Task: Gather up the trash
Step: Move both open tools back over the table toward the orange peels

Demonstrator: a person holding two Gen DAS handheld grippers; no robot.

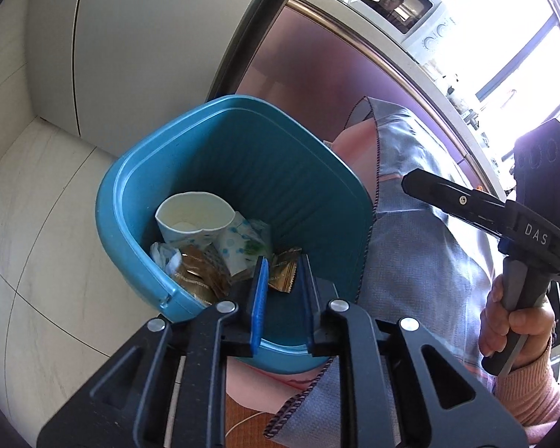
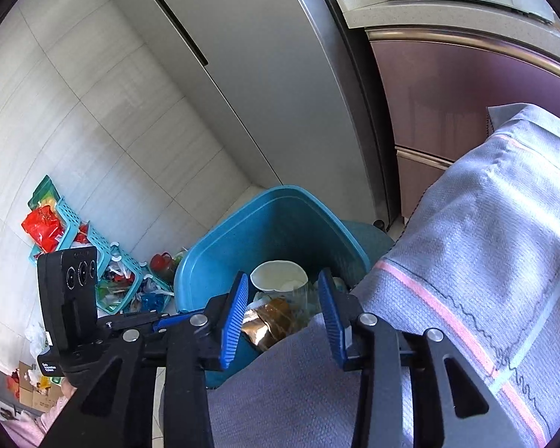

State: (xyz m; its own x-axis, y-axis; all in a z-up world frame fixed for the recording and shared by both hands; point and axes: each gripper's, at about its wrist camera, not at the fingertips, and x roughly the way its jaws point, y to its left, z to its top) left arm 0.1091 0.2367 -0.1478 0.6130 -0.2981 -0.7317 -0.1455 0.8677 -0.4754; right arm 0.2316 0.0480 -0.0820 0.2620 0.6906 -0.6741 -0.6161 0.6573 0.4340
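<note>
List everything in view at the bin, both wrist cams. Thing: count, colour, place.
bin: 1, blue, on the floor by the cloth-covered surface
paper cup: 1, white with blue dots, dented rim, inside bin
wrappers: several, gold-brown, inside bin beside the cup
cloth: 1, grey with pink stripe, draped right of bin
baskets: teal, count unclear, on floor left of bin, holding red and mixed items
fridge: 1, grey, behind bin
microwave: 1, white, on counter
left gripper: jaws slightly apart, empty, over bin
right gripper: jaws apart, empty, over bin
hand: 1, on right gripper's handle
</note>
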